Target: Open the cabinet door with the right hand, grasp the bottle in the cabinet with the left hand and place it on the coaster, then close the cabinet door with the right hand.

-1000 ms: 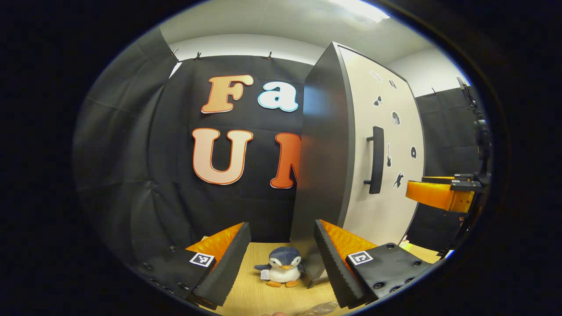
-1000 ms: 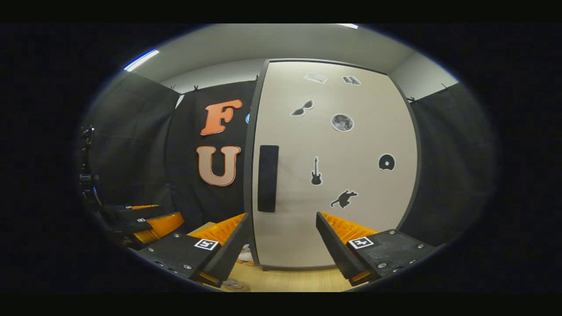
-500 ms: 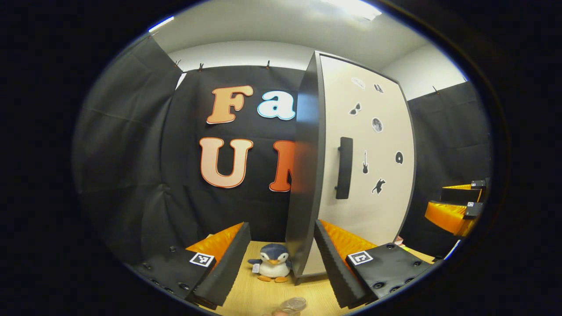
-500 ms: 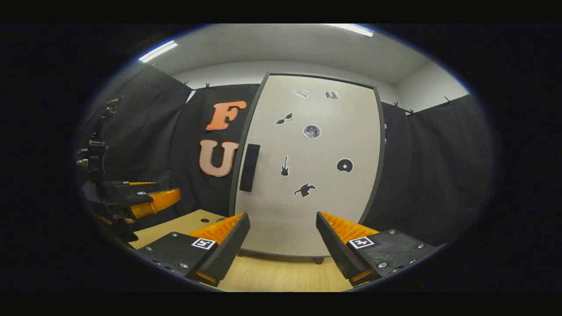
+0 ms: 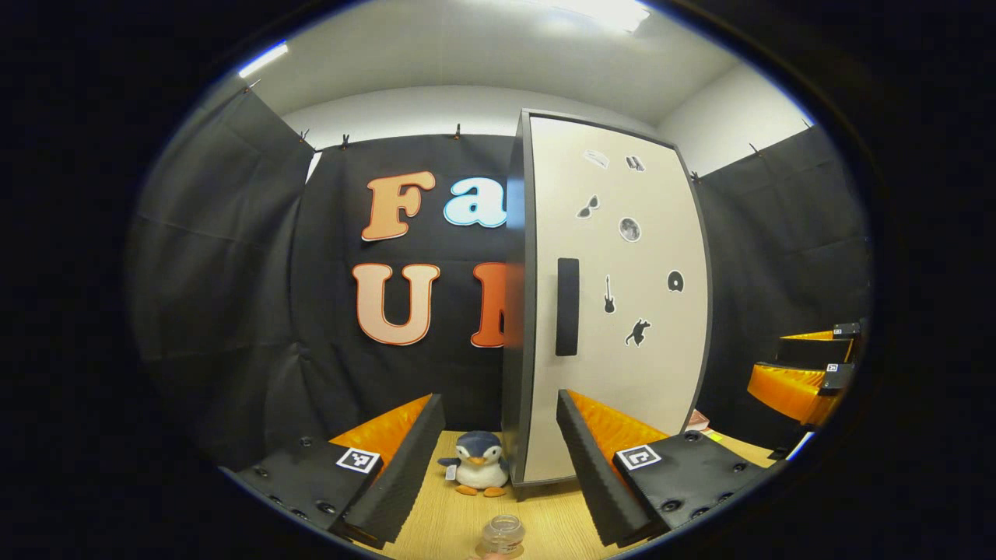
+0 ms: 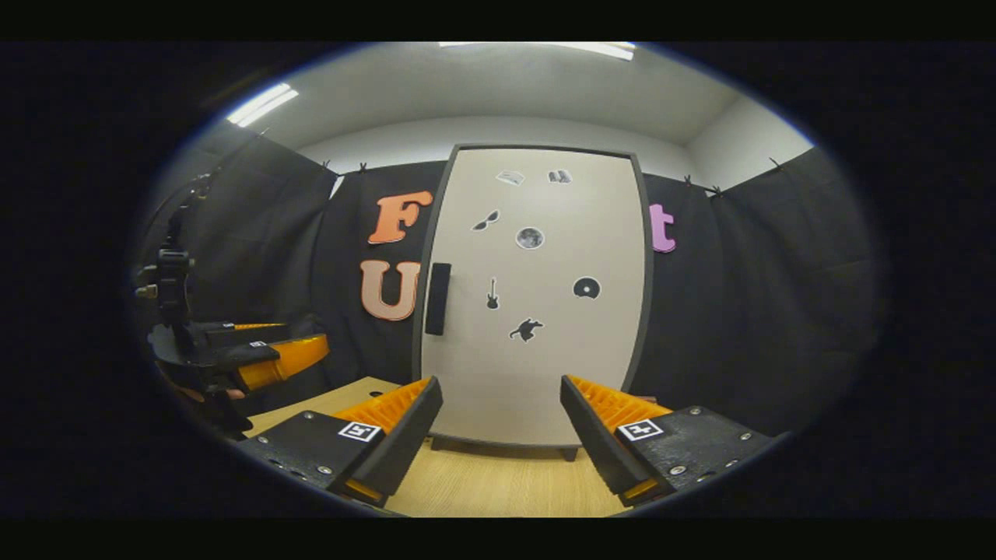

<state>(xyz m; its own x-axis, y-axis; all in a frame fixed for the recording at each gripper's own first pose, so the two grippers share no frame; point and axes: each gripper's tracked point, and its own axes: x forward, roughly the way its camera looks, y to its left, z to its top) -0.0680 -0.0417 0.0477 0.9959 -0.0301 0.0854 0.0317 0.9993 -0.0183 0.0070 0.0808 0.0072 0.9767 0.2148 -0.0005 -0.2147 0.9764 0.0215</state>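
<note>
Plainly, both the left gripper (image 5: 499,455) and right gripper (image 6: 502,435) gape empty before the sticker-covered cabinet door (image 6: 537,311).

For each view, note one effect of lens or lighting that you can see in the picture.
Left gripper view: a ceiling light glares white, and the cabinet door bows outward from fisheye distortion. Right gripper view: dimmer and softer, with the door's edges also curved.

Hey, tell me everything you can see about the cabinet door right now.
The cabinet door is a tall, flat, pale beige panel with a dark frame, looking like laminated board. A dark vertical bar handle sits near its left edge, and small black stickers dot its face. It looks shut, flush with the cabinet, which stands upright on the wooden table. Neither gripper touches it.
</note>
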